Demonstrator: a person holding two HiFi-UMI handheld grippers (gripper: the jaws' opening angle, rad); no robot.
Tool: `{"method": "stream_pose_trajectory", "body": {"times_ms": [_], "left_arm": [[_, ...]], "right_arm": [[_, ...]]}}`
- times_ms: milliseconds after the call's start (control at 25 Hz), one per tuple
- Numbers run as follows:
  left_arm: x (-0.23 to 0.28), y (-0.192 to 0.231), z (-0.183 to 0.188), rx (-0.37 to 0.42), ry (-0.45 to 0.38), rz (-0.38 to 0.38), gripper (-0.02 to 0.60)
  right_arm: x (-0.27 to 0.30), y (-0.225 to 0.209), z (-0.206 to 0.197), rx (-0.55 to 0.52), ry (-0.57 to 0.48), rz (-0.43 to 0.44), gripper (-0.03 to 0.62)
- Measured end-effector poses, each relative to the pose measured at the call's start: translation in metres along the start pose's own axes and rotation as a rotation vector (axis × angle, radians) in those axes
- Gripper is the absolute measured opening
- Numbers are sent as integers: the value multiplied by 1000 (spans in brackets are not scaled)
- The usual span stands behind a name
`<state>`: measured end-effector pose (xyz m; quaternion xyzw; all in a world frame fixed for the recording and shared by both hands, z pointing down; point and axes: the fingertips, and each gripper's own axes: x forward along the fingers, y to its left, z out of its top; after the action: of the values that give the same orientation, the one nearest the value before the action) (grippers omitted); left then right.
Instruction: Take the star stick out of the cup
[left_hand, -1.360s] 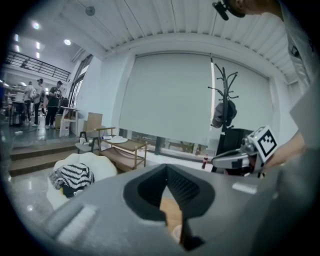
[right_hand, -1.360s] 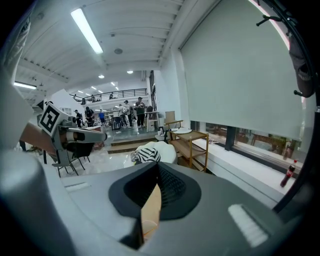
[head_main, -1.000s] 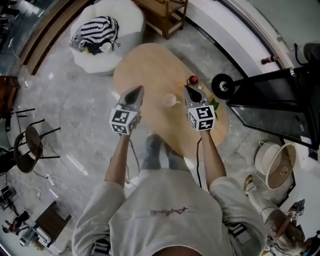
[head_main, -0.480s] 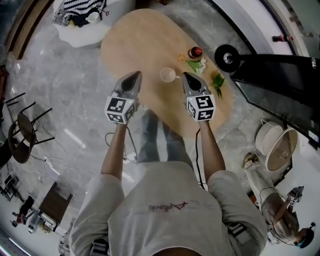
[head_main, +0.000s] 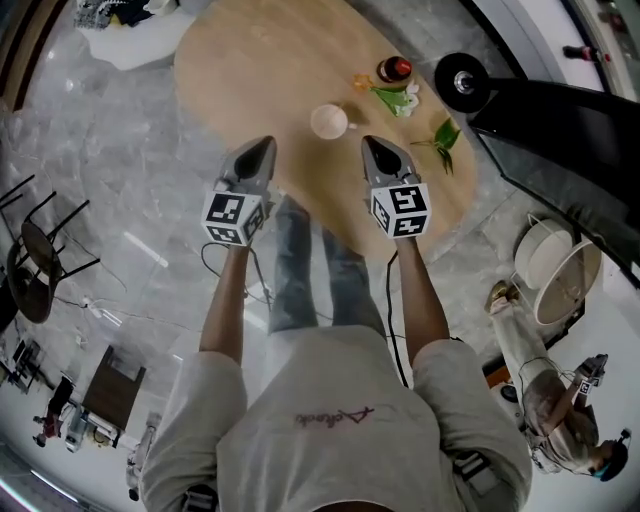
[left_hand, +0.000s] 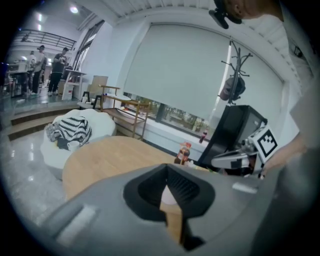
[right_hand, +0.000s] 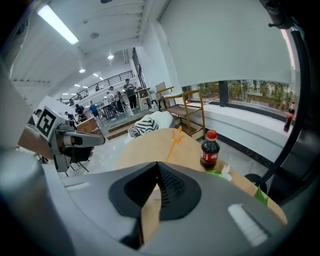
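Orange star stick (right_hand: 175, 137); white cup (head_main: 328, 121); tan table (head_main: 260, 70).

We saw the near and left part of the table (head_main: 230, 70) bare, so the cup (head_main: 328, 121) was open from front and left. Bottle (head_main: 393, 69) and green leaves (head_main: 443, 135) crowded its right side. Black stand (head_main: 560, 110) blocked beyond the table's right edge.

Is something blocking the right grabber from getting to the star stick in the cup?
Nothing visible does. Only bare table lies between the right gripper and the cup holding the star stick. The bottle and the green leaves sit off to the side.
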<state>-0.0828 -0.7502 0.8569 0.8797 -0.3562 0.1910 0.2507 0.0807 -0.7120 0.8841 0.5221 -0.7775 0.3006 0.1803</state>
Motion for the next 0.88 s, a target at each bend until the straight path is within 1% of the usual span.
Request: {"method": "stream_pose_trajectory", "body": {"times_ms": [200, 400, 640, 800, 840, 880], "left_arm": [[12, 2, -28, -18, 15, -3, 2], [19, 2, -47, -32, 23, -6, 2], [21, 0, -56, -30, 34, -6, 2], [20, 0, -57, -30, 31, -7, 2], [20, 1, -56, -29, 29, -7, 2], [20, 1, -56, -30, 27, -6, 2]], "right_arm": [[7, -2, -35, 13, 29, 3, 5], [10, -6, -60, 23, 53, 0, 5], [12, -7, -67, 24, 58, -1, 5], [13, -3, -65, 29, 36, 11, 5], [14, -2, -65, 33, 33, 17, 31], [16, -1, -65, 37, 33, 23, 89]]}}
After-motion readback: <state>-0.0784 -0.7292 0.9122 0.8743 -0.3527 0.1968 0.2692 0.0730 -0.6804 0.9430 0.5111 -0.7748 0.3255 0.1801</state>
